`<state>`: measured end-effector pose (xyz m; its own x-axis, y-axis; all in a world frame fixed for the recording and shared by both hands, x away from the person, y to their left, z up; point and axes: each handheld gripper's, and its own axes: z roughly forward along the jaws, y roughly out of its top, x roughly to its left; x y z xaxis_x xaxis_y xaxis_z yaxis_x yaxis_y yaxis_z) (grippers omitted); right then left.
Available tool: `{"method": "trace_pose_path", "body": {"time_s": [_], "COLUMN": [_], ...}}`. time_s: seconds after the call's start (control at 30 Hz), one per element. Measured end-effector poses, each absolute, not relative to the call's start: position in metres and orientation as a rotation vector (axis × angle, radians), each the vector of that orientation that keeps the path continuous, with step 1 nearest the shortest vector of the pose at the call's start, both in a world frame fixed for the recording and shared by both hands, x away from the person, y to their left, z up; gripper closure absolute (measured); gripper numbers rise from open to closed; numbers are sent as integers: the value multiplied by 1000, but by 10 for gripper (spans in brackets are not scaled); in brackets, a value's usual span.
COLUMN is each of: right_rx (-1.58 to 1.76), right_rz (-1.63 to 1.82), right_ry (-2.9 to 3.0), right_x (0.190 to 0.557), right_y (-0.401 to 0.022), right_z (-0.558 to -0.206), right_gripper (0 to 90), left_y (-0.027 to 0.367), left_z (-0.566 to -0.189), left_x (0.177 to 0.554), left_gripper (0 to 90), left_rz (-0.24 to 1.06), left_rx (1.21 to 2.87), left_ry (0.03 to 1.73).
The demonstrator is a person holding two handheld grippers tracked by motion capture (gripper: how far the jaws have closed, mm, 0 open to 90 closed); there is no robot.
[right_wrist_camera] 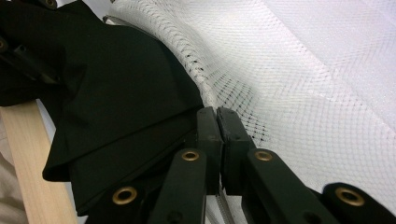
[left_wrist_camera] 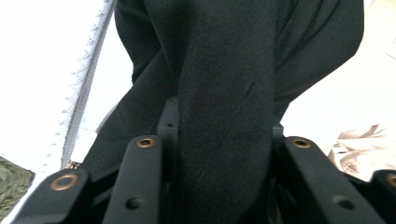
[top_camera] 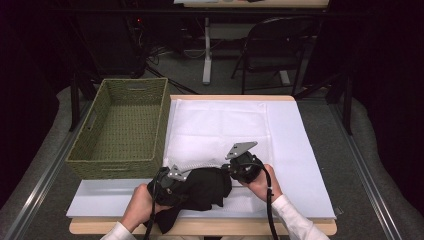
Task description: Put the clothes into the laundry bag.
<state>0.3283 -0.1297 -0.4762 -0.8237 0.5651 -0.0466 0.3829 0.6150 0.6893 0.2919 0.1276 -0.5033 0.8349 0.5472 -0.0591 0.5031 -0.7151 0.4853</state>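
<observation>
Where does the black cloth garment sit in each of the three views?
High view: black cloth garment at the table's near edge, between both grippers.
Left gripper view: it hangs centre, between the jaws.
Right gripper view: it lies at left.
Shared landmark: white mesh laundry bag.

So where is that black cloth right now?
In the high view the black cloth lies at the table's near edge, between the left gripper and the right gripper, at the near edge of the white mesh bag, right of the green woven basket.

High view overlooks table; gripper views close on black cloth (top_camera: 202,187)
</observation>
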Motion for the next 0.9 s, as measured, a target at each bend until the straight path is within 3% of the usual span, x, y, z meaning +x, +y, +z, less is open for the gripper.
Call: {"method": "trace_pose_path", "body": {"time_s": [0.63,0.9], "right_rx": [762,765], "right_rz": [1073,1063], "right_ry": [2542,2559], "right_x": [326,324], "right_y": [-131,-132], "right_z": [-460,-463], "right_gripper": [891,891], "left_y": [103,93], "left_z": [-474,-494], "left_x": [294,296], "left_gripper": [685,641], "left_rz": [221,184], "left_rx": [2433,2453], "left_ry": [850,836]}}
